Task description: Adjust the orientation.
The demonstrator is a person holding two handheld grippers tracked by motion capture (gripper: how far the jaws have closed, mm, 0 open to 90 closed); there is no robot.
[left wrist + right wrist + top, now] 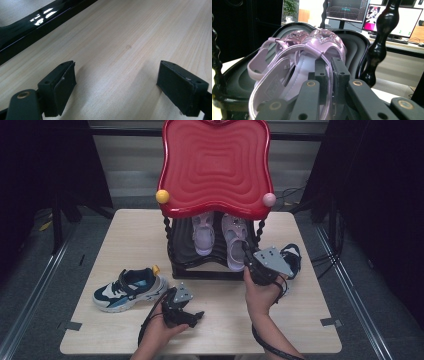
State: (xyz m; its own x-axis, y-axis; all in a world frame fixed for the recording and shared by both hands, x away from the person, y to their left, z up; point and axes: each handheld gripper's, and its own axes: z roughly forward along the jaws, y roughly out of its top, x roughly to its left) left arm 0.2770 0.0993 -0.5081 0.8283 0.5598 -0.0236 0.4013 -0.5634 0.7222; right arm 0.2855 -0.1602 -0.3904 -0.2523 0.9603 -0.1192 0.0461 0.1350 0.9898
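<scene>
Two lilac sandals stand side by side on the black lower shelf (200, 265) of a red-topped rack (215, 165). My right gripper (246, 256) is shut on the heel strap of the right sandal (233, 240). In the right gripper view the jaws (329, 68) pinch that thin strap, with the sandal (297, 62) just ahead and the other sandal (294, 36) behind it. The left sandal (203, 232) sits free on the shelf. My left gripper (194, 316) rests low over the table with its jaws wide apart; in its own view the gripper (117, 82) has only bare wood between its pads.
A blue and white sneaker (129, 289) lies on the wooden table (125, 235) at the left. A dark shoe (292, 257) sits right of the rack, behind my right hand. Twisted black posts (378, 42) flank the shelf. The rack's black base edge (37, 23) runs past my left gripper.
</scene>
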